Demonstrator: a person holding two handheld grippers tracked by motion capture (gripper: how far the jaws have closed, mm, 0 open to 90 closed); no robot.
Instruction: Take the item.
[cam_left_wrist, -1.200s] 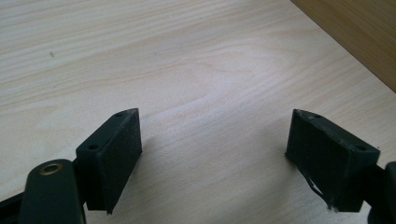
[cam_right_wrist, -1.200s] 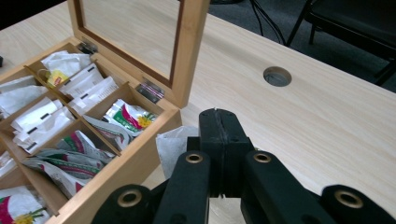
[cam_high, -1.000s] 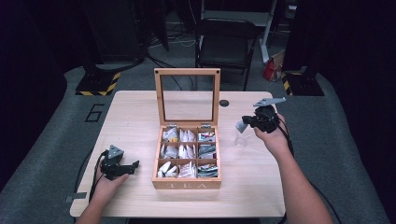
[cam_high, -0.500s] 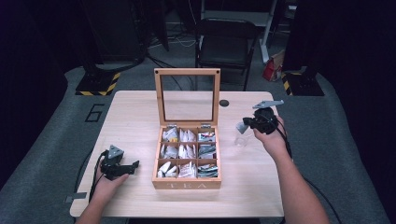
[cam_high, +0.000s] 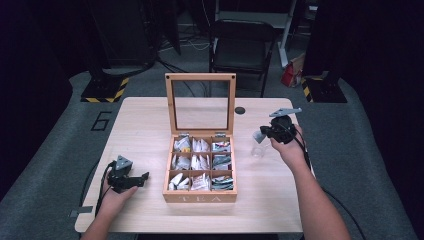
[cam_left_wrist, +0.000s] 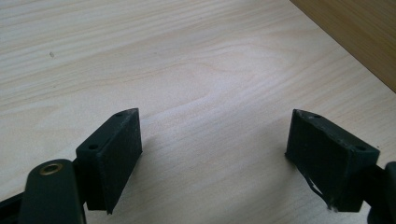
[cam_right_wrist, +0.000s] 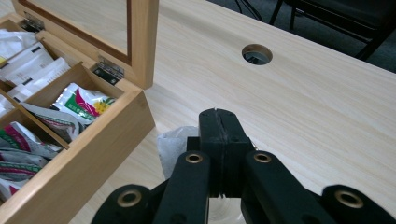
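Holding: right tongs (cam_high: 262, 134) clamped on tea bag (cam_right_wrist: 175, 144), beside box (cam_high: 200, 196), unmoved.
Left tongs (cam_high: 142, 178): apart, bare bench (cam_high: 145, 130) around.

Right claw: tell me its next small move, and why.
Probably lower it straight down: the right claw is shut on a tea bag that hangs over a clear glass beside the open tea box.

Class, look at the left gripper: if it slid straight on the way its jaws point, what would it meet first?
Probably the tea box: the left gripper points at its side wall, with bare table between.
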